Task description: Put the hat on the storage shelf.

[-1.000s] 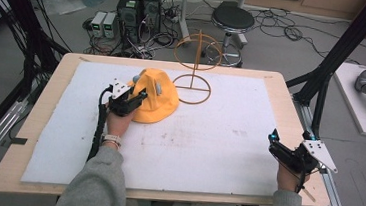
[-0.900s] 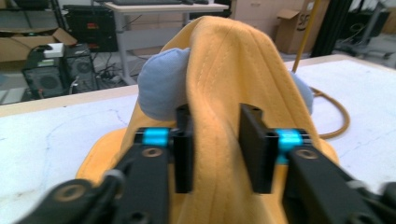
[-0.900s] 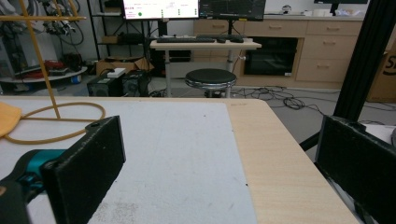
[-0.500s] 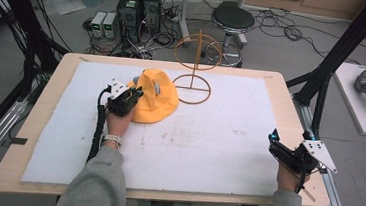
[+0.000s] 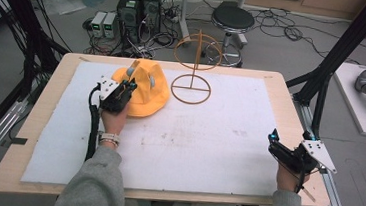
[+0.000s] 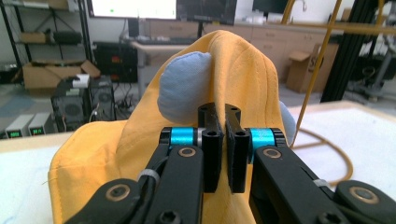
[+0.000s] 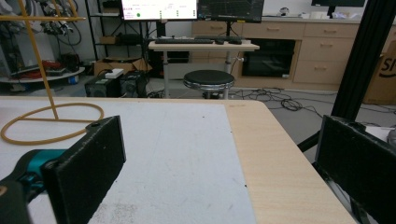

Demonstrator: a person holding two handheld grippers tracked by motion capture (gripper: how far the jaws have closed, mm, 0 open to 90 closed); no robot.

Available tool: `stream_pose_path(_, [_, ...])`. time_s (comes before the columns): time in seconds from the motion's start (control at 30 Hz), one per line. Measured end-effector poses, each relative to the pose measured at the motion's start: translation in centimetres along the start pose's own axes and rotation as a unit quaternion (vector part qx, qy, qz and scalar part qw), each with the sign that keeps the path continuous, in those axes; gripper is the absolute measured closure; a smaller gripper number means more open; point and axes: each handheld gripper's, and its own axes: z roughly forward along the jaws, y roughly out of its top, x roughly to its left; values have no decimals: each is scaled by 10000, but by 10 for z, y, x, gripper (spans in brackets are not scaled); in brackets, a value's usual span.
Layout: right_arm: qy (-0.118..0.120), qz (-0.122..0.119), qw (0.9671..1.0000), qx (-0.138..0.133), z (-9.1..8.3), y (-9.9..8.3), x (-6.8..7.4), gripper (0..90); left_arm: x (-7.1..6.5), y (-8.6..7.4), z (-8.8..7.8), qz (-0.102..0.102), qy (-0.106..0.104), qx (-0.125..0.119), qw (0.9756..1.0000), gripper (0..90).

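A yellow cloth hat (image 5: 147, 94) with pale blue padded ears lies at the back left of the white mat. My left gripper (image 5: 128, 85) is at the hat's left side. In the left gripper view its jaws (image 6: 223, 114) are pressed together on a raised fold of the yellow hat (image 6: 245, 70), just beside a blue ear (image 6: 183, 87). My right gripper (image 5: 272, 140) rests near the table's right front corner, far from the hat. Its jaws (image 7: 217, 140) stand wide apart with nothing between them.
An orange wire stand (image 5: 195, 59) with a ring base rises just right of the hat; it is also in the right gripper view (image 7: 41, 65). The wooden table edge (image 5: 291, 107) frames the mat. A stool (image 5: 232, 19) and electronics stand on the floor behind.
The hat's left side has gathered up at the left gripper's jaws, which now pinch it. The right gripper has stayed where it was.
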Motion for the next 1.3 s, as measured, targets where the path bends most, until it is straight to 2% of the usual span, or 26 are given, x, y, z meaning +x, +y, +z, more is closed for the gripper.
stream_pose_path(0.27, [7, 12, 10000, -15, 0, 0, 1, 11, -2, 20, -11, -116, 3, -548, 9984, 875])
stream_pose_path(0.5, [-1, 1, 10000, -43, 0, 0, 1, 13, -3, 34, -25, -188, 38, -1025, 9945, 874])
stream_pose_path(0.6, [1, -12, 10000, -65, -1, 0, 1, 27, -3, 40, -29, -194, 18, -1123, 9935, 874])
stream_pose_path(0.9, [11, 4, 10000, -72, -2, 0, 2, 27, -14, 68, -38, -137, -138, -1629, 9864, 875])
stream_pose_path(0.97, [14, 17, 10000, -74, -2, 0, 2, 27, -17, 71, -39, -111, -157, -1684, 9855, 875])
stream_pose_path(1.07, [6, -2, 9999, -100, -2, 0, 1, 27, -22, 79, -40, -66, -233, -1829, 9828, 874])
stream_pose_path(1.2, [-2, 13, 9999, -100, -2, 0, 1, 27, -28, 87, -40, -109, -300, -1992, 9794, 875])
stream_pose_path(1.3, [5, 12, 9999, -122, -2, 1, 1, 27, -31, 92, -39, -128, -356, -2064, 9777, 874])
